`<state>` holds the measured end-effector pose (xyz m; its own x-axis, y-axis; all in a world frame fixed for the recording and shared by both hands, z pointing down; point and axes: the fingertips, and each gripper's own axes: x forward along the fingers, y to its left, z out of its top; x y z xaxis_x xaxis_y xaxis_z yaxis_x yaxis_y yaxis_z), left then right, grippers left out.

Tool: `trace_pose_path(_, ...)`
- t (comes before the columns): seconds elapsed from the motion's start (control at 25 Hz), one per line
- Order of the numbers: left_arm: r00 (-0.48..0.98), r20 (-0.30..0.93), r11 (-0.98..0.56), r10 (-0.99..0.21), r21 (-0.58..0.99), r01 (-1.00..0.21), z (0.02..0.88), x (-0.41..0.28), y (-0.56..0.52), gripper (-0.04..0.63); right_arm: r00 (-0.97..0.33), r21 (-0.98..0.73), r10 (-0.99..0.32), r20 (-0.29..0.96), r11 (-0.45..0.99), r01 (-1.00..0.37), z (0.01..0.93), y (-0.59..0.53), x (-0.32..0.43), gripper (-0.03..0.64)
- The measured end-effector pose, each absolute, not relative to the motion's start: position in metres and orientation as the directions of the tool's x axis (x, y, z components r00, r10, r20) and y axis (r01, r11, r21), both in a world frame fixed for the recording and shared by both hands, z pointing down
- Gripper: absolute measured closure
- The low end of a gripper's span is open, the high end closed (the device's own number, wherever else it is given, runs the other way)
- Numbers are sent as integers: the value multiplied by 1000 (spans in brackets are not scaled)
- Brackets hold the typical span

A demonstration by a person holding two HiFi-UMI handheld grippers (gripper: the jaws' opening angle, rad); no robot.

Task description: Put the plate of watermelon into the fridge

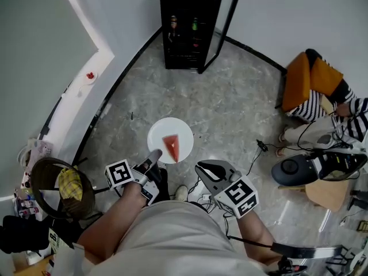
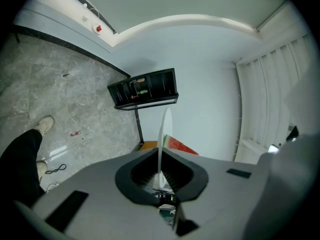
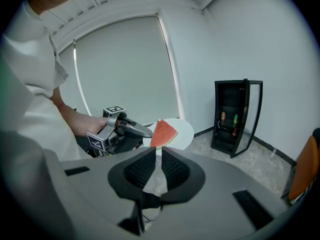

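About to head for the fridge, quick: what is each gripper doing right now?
Left gripper: closed on the rim of the plate carrying the watermelon slice.
Right gripper: fingers together, holding nothing.

Pale grey marbled stone floor point(image 1: 230, 108) meets plain white walls point(image 1: 40, 33), with a black skirting strip point(image 1: 112, 94) running along their base. At the far right an orange padded chair point(image 1: 299, 79) stands beside a seated person in a black-and-white striped top point(image 1: 310, 111), and a thin black cable point(image 1: 260, 145) lies on the floor near them. At the near left sits a round dark basket point(image 1: 33, 183) holding a yellow checked cloth point(image 1: 69, 184), and a large window behind a pale roller blind point(image 3: 125, 69) gives soft, even light.
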<state>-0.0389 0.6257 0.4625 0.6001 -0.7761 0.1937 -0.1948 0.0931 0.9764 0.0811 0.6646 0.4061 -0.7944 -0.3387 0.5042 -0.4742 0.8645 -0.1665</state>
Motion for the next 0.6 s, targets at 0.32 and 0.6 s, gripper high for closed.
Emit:
trace_pose_path(0.32, 642, 201, 82, -740, 974, -210, 464, -55, 518, 574, -769, -162, -354, 533, 849, -503, 397, 569, 55, 525)
trace_pose_path(0.6, 686, 198, 54, -700, 973, -226, 457, -78, 421, 575, -748, -162, -384, 541, 825, -541, 388, 472, 21, 525)
